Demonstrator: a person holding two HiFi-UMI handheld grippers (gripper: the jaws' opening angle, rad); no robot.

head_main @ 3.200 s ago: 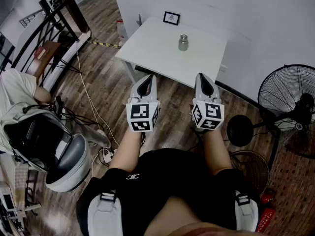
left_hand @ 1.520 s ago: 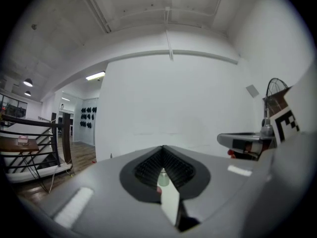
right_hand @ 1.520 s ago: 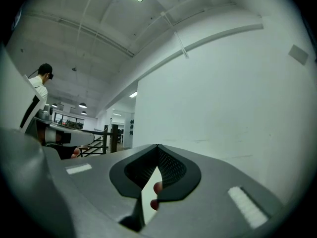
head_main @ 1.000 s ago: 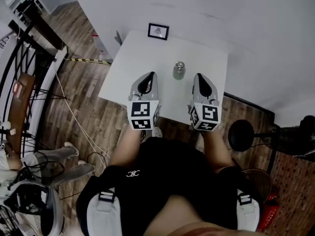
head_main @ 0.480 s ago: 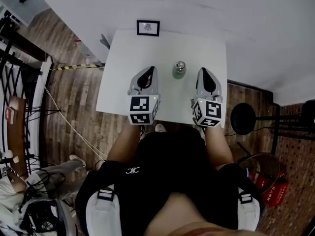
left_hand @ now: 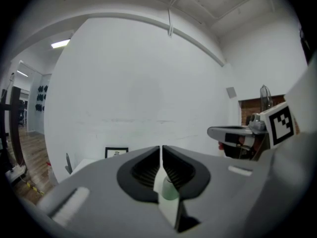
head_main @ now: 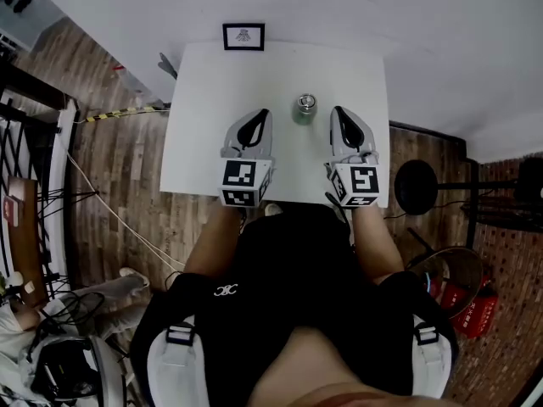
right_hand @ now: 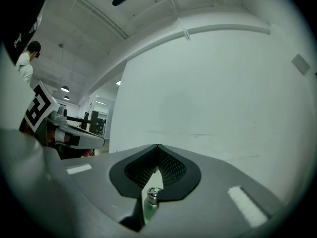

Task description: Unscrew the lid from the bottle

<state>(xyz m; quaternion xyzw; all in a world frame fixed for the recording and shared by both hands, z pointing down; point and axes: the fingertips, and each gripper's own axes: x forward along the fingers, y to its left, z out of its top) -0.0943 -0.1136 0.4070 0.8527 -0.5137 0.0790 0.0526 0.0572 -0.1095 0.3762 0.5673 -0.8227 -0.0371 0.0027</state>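
Bottle: green, silver lid on, upright; left hand-held gripper, right hand-held gripper clenched, empty.

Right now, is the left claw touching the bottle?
Apart. In the head view a strip of bare white table separates the shut left claw from the bottle.

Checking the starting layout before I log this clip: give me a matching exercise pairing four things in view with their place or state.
1 bottle
2 framed picture
3 left tool
4 right tool

A shut, right of the bottle
B at the far edge of the table
C upright between both tools
D shut, left of the bottle

Pairs: 1-C, 2-B, 3-D, 4-A
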